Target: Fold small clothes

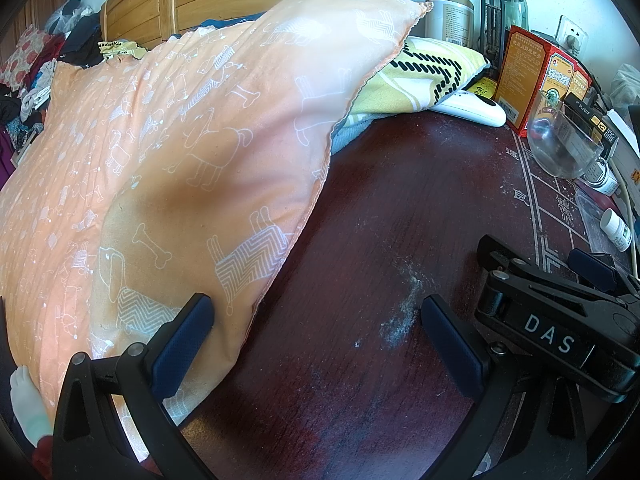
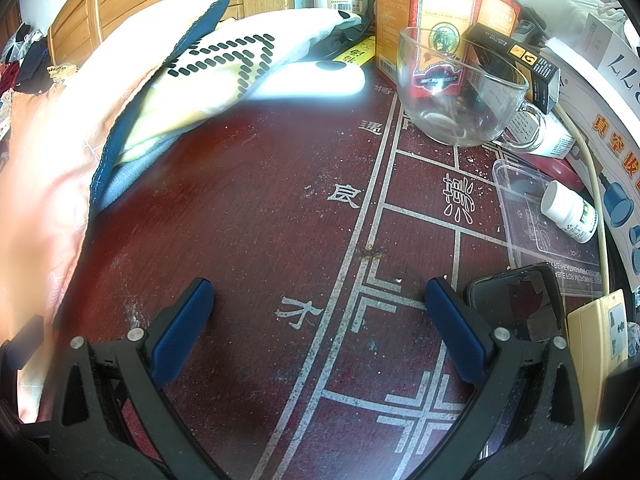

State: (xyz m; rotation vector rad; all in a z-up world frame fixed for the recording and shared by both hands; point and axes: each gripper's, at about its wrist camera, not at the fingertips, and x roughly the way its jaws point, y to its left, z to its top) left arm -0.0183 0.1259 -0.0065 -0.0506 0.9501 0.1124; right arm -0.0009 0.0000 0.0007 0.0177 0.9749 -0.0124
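No garment lies between either gripper's fingers. In the left wrist view my left gripper is open over the dark red table, its left finger against the edge of an orange pillow with white dog prints. A small white and green piece of cloth shows at the lower left, partly hidden. A heap of mixed clothes lies far back on the left. My right gripper hangs open above the table's white line markings; its black body sits to the right in the left wrist view.
A yellow cushion with black dashes, a white oval device, a glass mug, orange boxes, a pill bottle, a clear plastic lid and a dark phone crowd the table's back and right.
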